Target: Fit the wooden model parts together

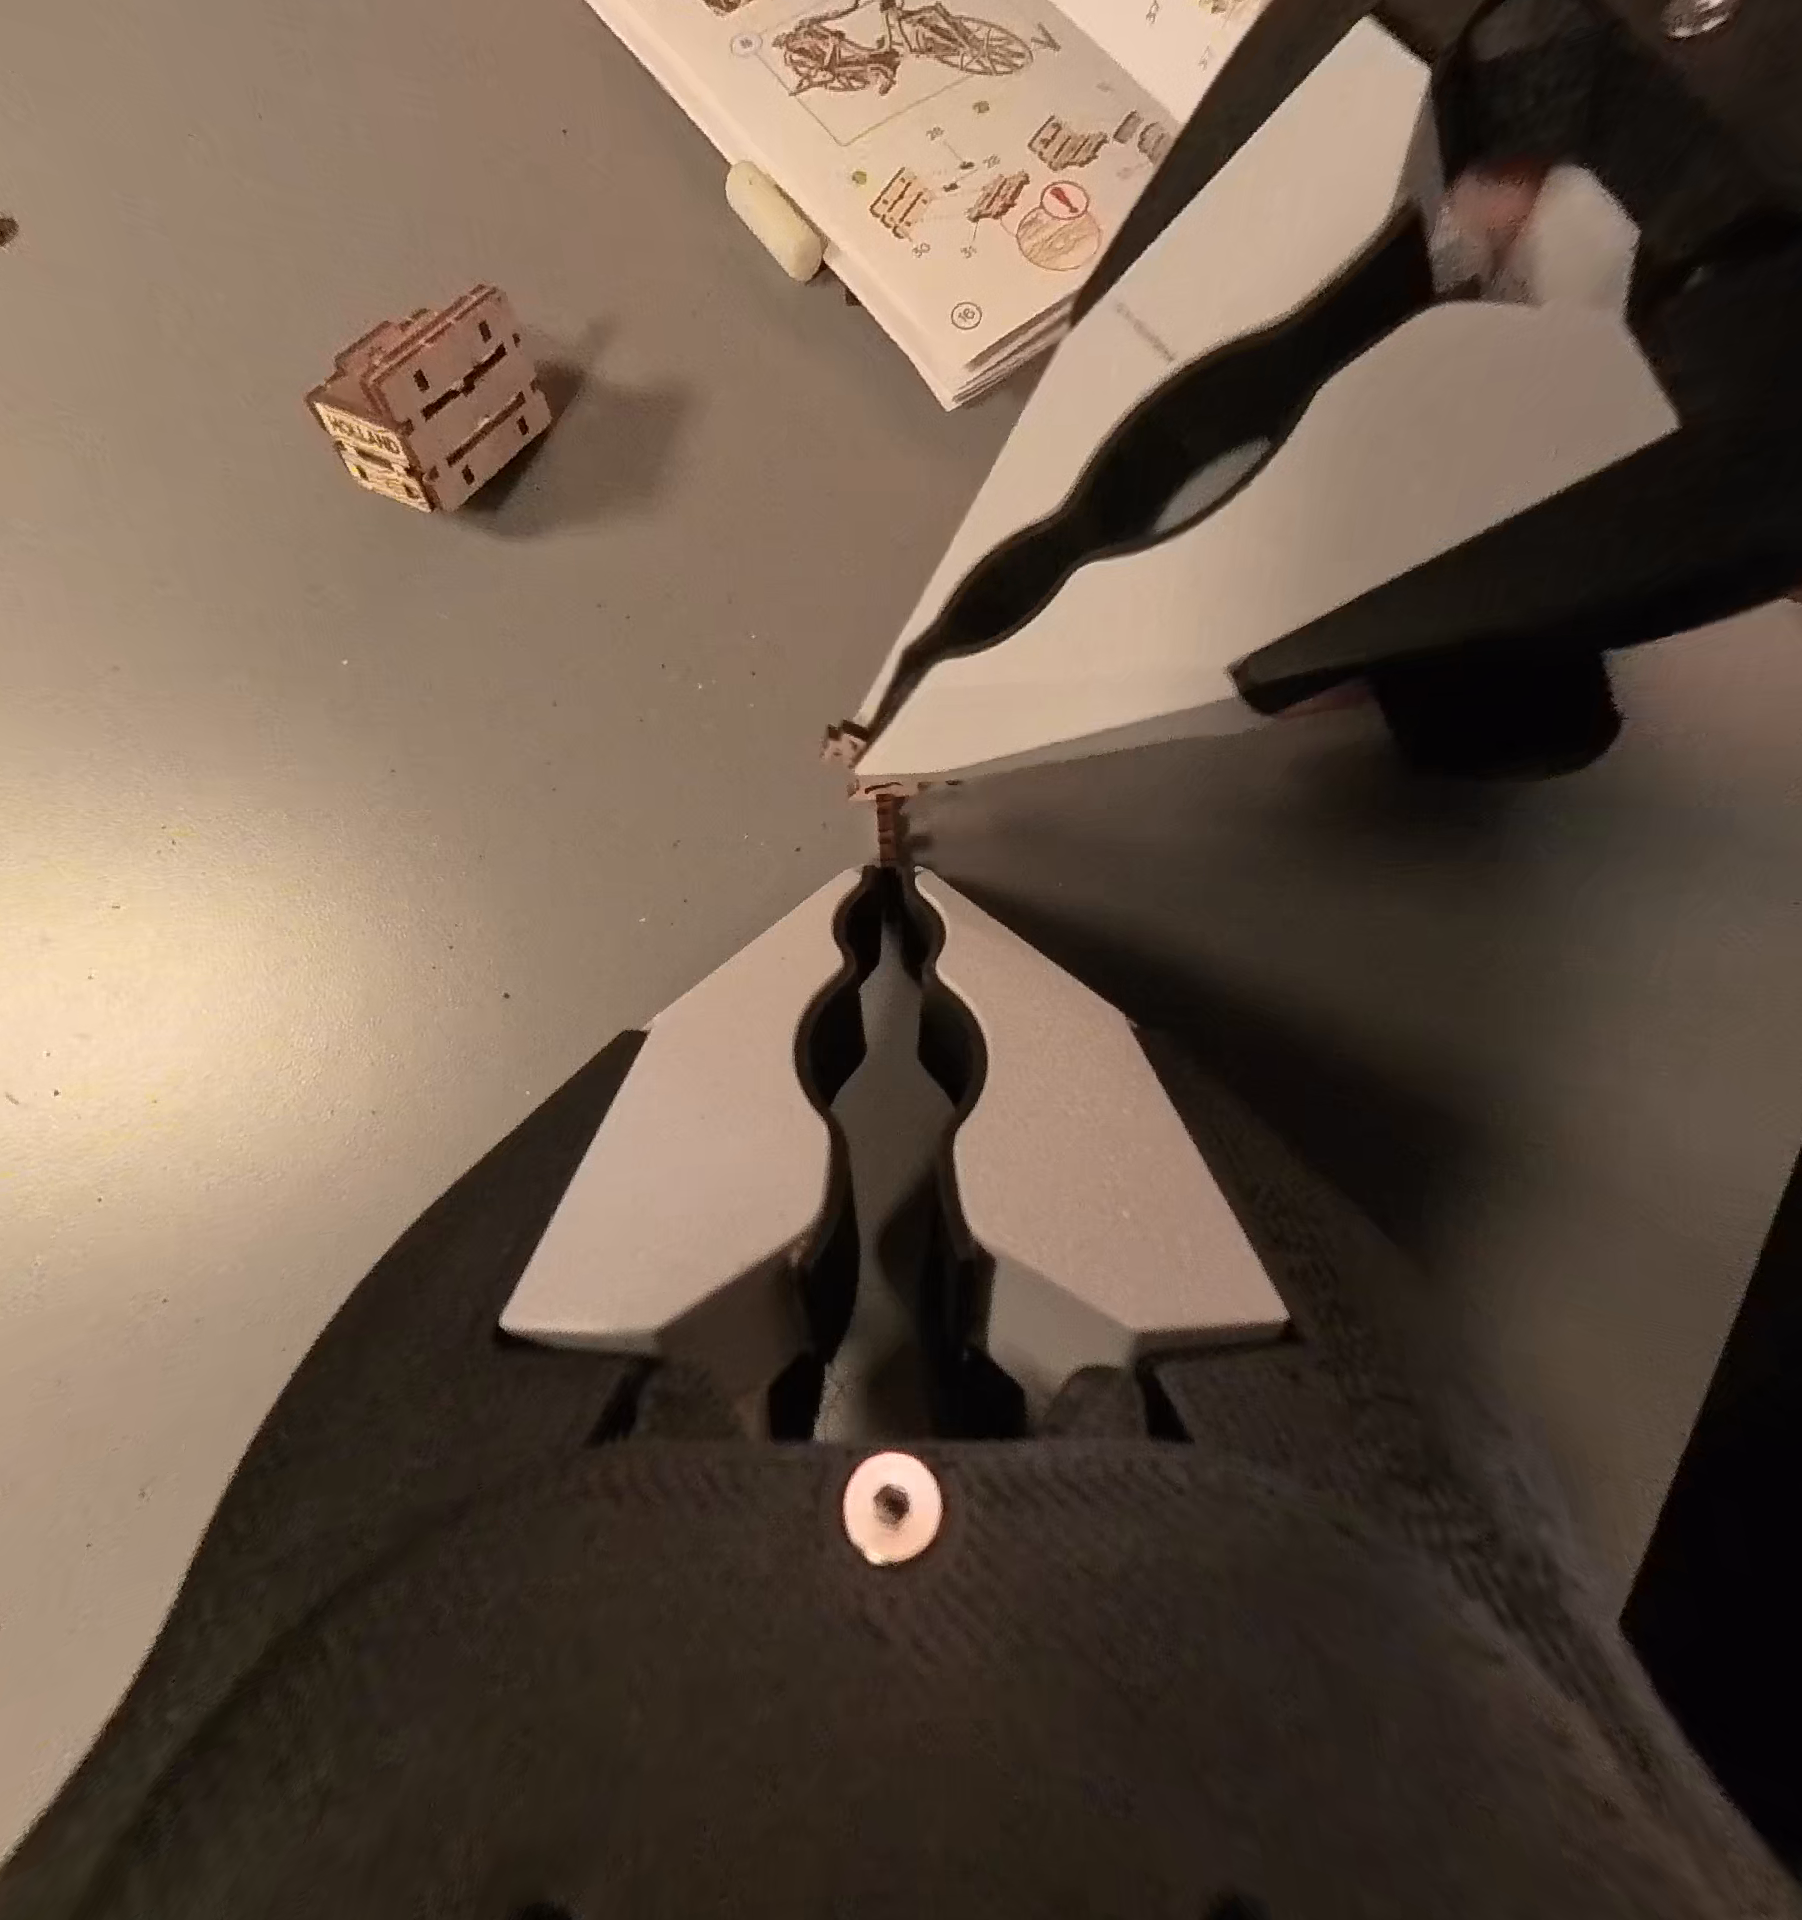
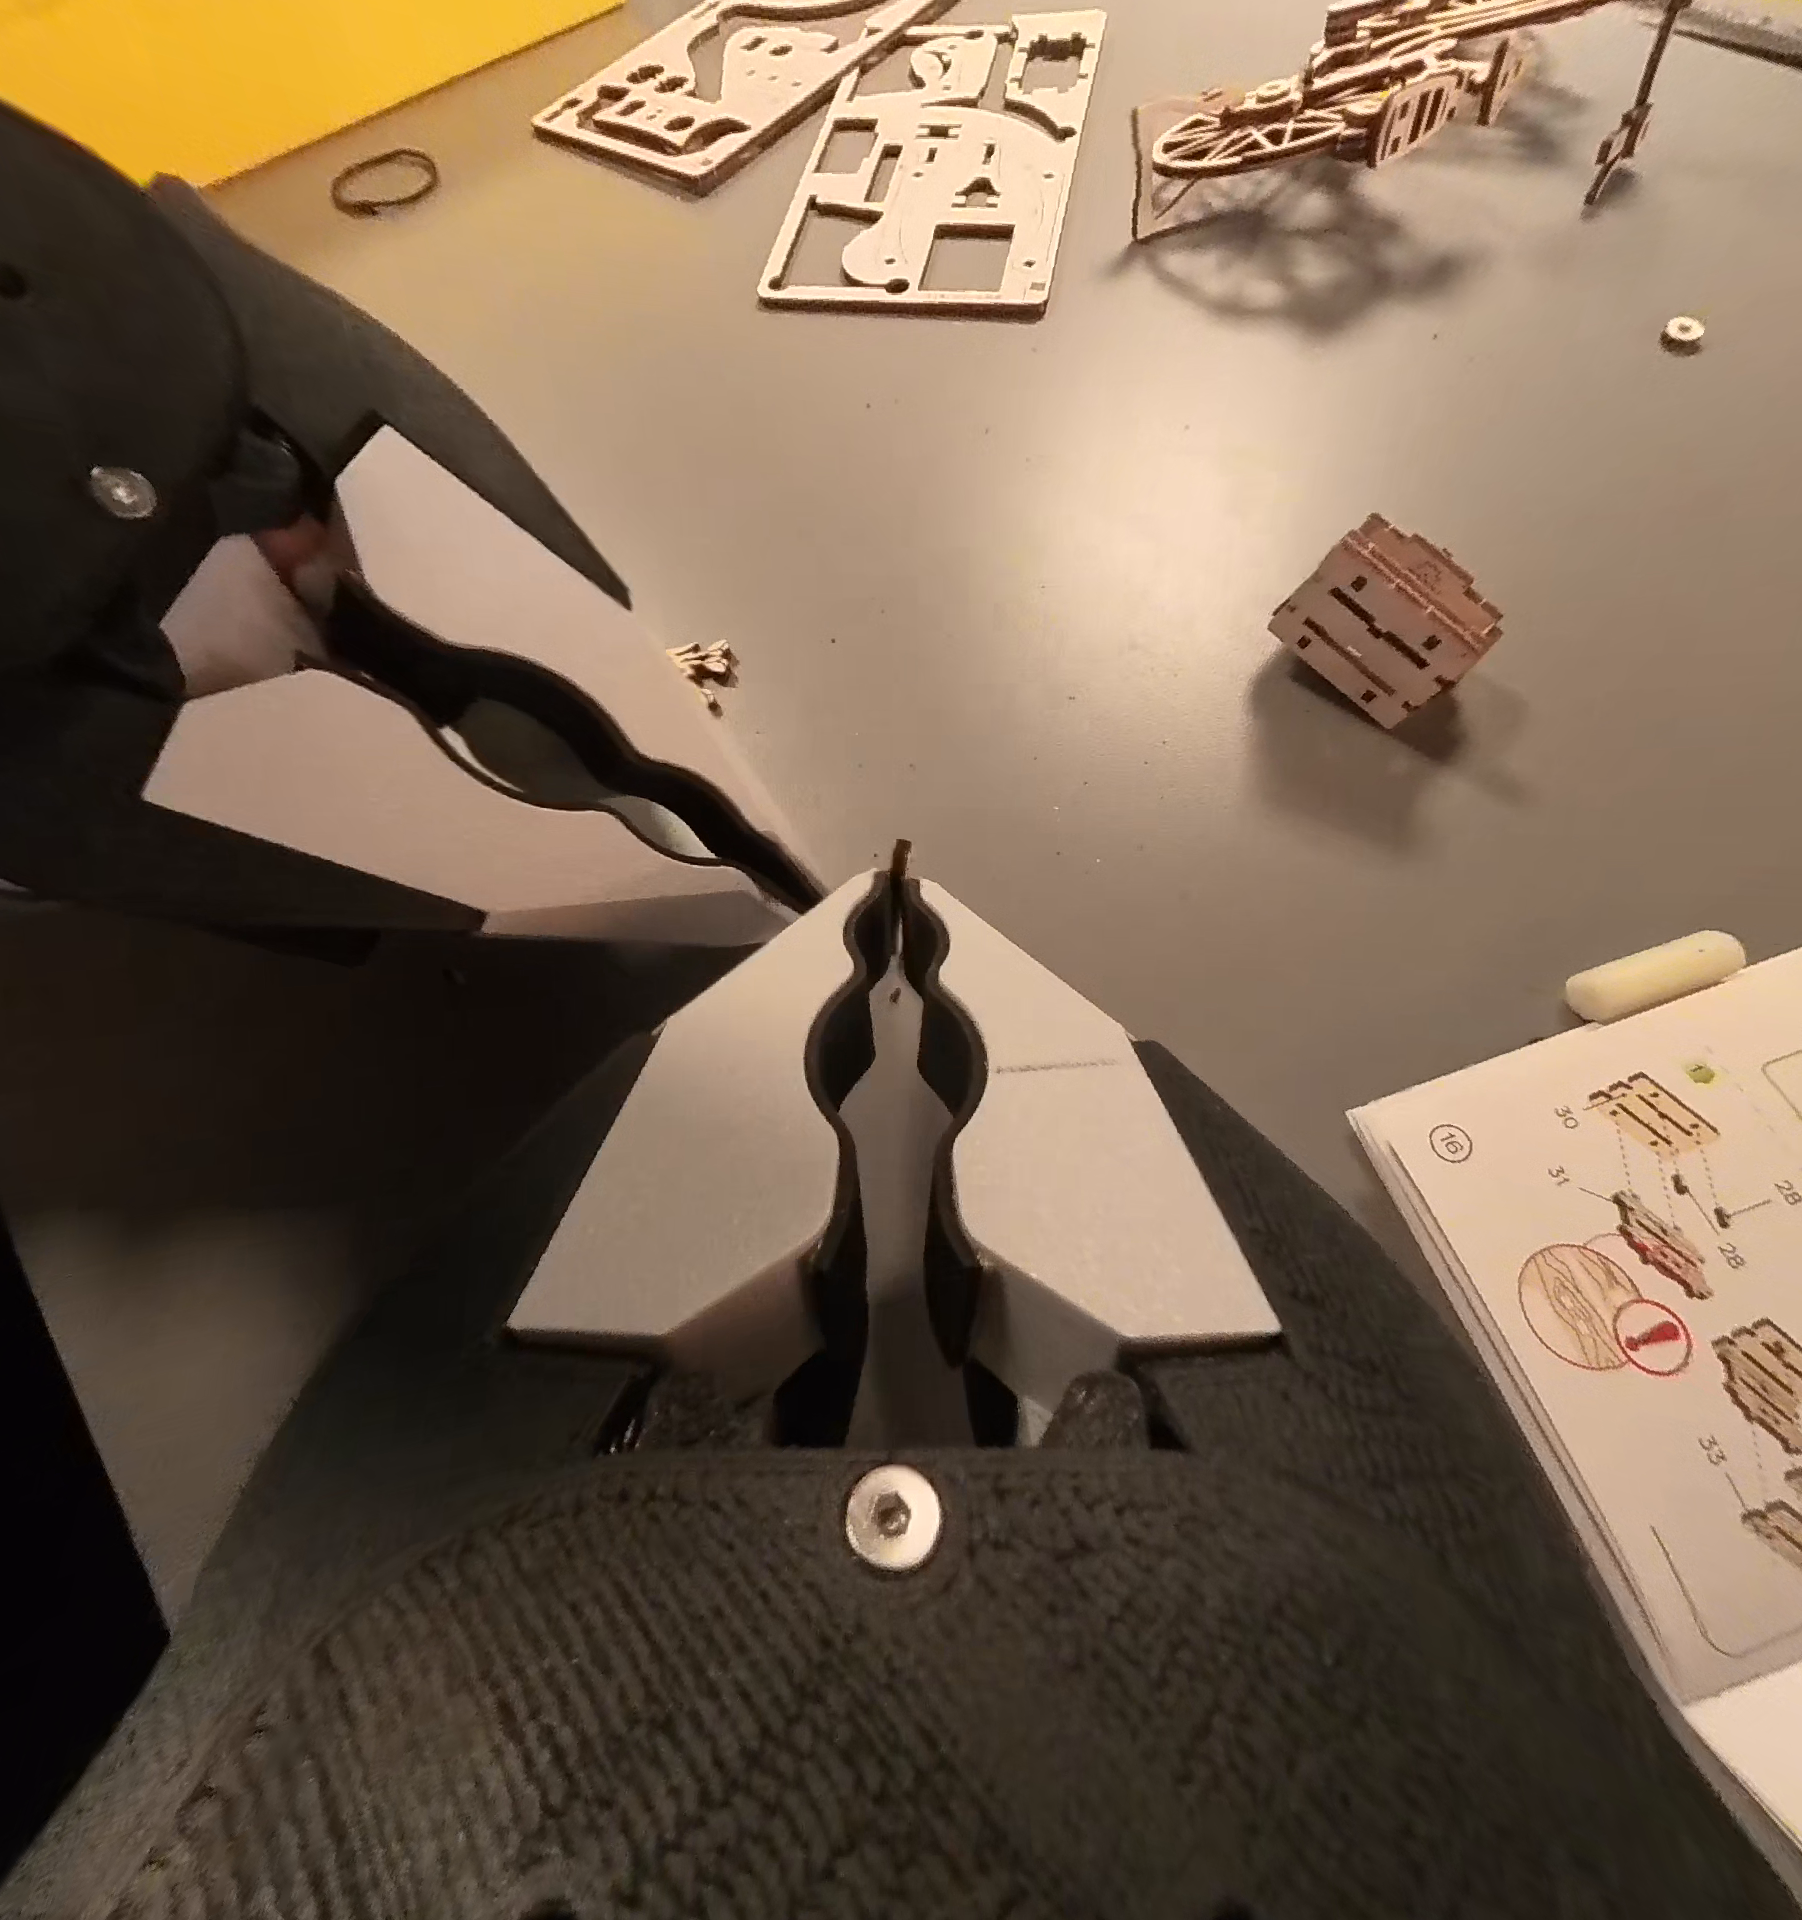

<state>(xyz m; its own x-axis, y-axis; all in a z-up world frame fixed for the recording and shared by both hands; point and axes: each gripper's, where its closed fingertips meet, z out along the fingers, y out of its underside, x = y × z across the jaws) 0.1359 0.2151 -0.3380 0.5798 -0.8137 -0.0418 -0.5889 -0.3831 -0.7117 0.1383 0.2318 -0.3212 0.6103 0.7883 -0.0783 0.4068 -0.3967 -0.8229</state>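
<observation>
Left hand-held gripper (image 1: 889, 871) at frame centre of the left wrist view, fingers pinched together on a small dark wooden peg (image 1: 888, 831) sticking out past the tips. Right hand-held gripper (image 1: 861, 750) coming in from the upper right of that view, clamped on a tiny pale wooden piece (image 1: 843, 744), touching or nearly touching the peg's far end; cannot tell which. In the right wrist view, right hand-held gripper (image 2: 899, 883) at centre, thin wood sliver at its tips. Assembled wooden cube (image 2: 1387, 634) on the grey worktop (image 2: 980, 571) at middle right, well apart. Cut-out wooden sheets (image 2: 918, 197) and part-built wooden model (image 2: 1333, 114) along the top. Instruction booklet (image 2: 1655, 1299) at lower right, pale wax stick (image 2: 1655, 985) beside it.
</observation>
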